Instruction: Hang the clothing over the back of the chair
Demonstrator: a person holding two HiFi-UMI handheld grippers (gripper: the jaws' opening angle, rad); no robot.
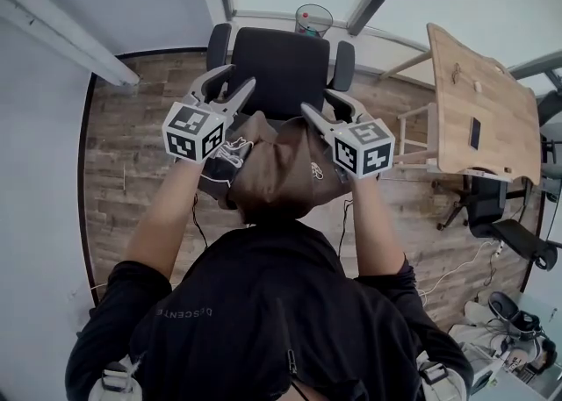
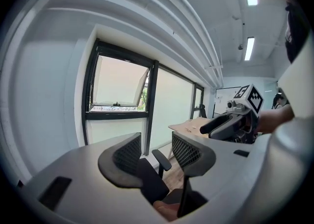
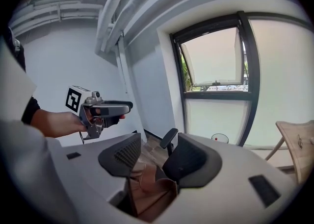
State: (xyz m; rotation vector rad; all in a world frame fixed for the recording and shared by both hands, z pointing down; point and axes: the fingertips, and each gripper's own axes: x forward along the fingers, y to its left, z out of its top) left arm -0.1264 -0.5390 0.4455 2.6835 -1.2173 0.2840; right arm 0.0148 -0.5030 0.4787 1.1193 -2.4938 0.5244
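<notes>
A brown garment [image 1: 281, 167] lies draped over the back of a black office chair [image 1: 279, 70], right in front of me. My left gripper [image 1: 233, 83] hovers above the garment's left side, jaws wide apart and empty. My right gripper [image 1: 325, 108] hovers above its right side, also open. In the left gripper view, the left gripper [image 2: 157, 157] frames the chair [image 2: 147, 181] and a sliver of the garment [image 2: 167, 211]. In the right gripper view, the garment [image 3: 152, 188] sits low between the spread jaws of the right gripper [image 3: 154, 161], untouched by the pads.
A wooden table [image 1: 479, 101] stands to the right, with a second dark chair [image 1: 492, 211] beside it. A wire bin [image 1: 313, 17] sits by the window beyond the chair. The chair's armrests [image 1: 344, 64] stick out on both sides. Cables lie on the floor at right.
</notes>
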